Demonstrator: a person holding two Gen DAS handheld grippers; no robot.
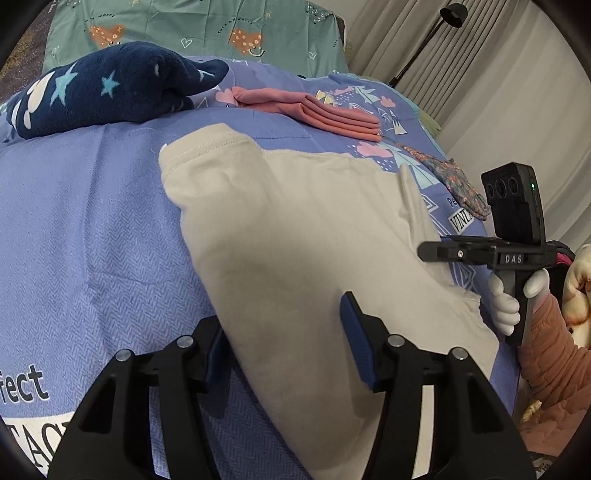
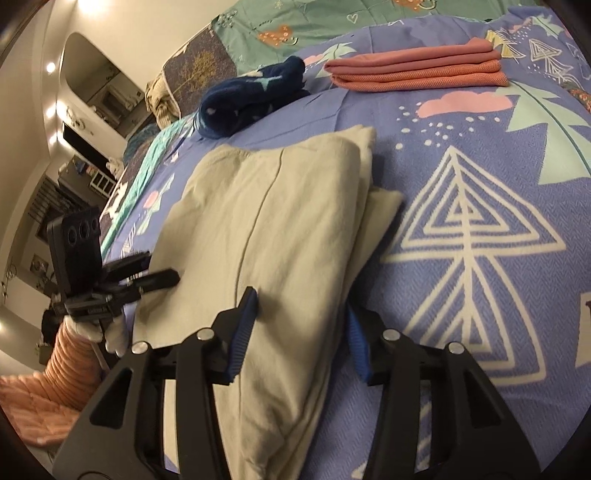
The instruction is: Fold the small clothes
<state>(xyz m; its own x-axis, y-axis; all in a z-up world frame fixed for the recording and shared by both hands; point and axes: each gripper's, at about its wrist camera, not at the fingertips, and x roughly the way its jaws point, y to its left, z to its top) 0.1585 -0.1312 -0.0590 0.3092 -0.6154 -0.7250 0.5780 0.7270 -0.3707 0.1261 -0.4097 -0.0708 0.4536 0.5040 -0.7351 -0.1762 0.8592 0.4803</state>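
A beige garment (image 1: 306, 236) lies partly folded on the blue patterned bedspread (image 1: 92, 221); it also shows in the right wrist view (image 2: 266, 229). My left gripper (image 1: 288, 343) is open, its blue-padded fingers astride the garment's near edge. My right gripper (image 2: 299, 332) is open too, with the garment's near right edge lying between its fingers. Each gripper shows in the other's view: the right one (image 1: 436, 251) at the garment's right side, the left one (image 2: 162, 278) at its left side.
A folded pink cloth stack (image 1: 332, 114) and a navy star-print fleece (image 1: 107, 88) lie beyond the garment. A small floral cloth (image 1: 458, 184) lies at the right bed edge. A green quilt (image 1: 207, 33) is at the back, with curtains and a lamp (image 1: 454, 14).
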